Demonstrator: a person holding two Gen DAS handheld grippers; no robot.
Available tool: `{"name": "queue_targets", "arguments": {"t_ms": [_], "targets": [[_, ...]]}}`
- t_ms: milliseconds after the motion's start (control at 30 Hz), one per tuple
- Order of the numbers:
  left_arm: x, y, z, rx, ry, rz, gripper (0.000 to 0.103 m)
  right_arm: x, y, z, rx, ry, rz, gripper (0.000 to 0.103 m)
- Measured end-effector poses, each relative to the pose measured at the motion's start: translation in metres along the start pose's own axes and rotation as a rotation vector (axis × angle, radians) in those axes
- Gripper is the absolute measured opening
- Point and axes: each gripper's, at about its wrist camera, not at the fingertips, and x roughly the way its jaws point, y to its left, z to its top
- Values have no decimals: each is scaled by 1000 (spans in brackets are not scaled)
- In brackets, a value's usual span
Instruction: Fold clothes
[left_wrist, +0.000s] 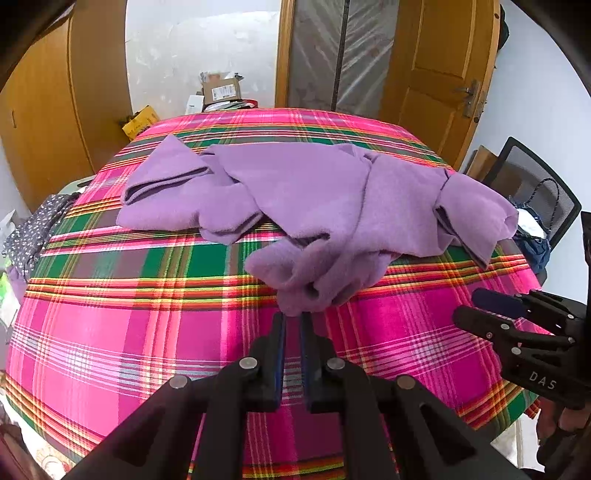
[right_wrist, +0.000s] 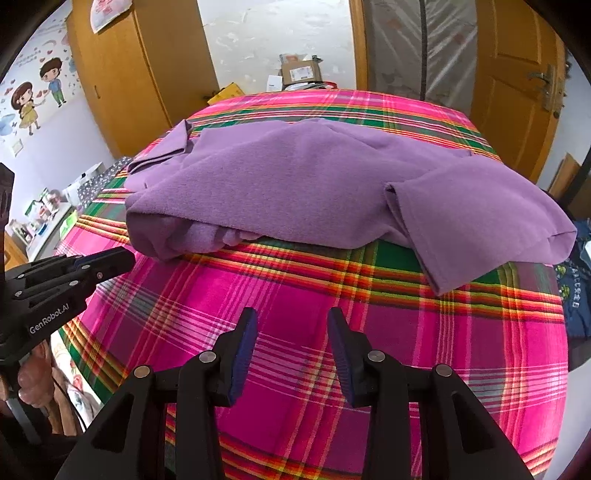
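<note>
Purple garment (left_wrist: 314, 192) lies crumpled across the far half of the bed's plaid cover (left_wrist: 147, 332), one end drooping toward the right edge. Nearest me, my left gripper (left_wrist: 293, 317) is clenched on a bunched fold of the garment's near hem. My right gripper (right_wrist: 291, 317) hovers over bare cover toward the near edge, fingers spread, grasping nothing. Beyond the far edge sit a cardboard box (left_wrist: 219, 90) and wooden doors (left_wrist: 436, 74).

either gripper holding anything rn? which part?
Left hand-held gripper is shut on the purple garment, pinching a bunched bit of its near edge. Right hand-held gripper is open and empty, over the plaid cloth.
</note>
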Motion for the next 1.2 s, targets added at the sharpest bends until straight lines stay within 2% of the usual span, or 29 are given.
{"name": "queue_targets", "arguments": {"t_ms": [1200], "targets": [[9,31,-2,-51,14,25,7,18,29,18,-88,22,30,41]]}}
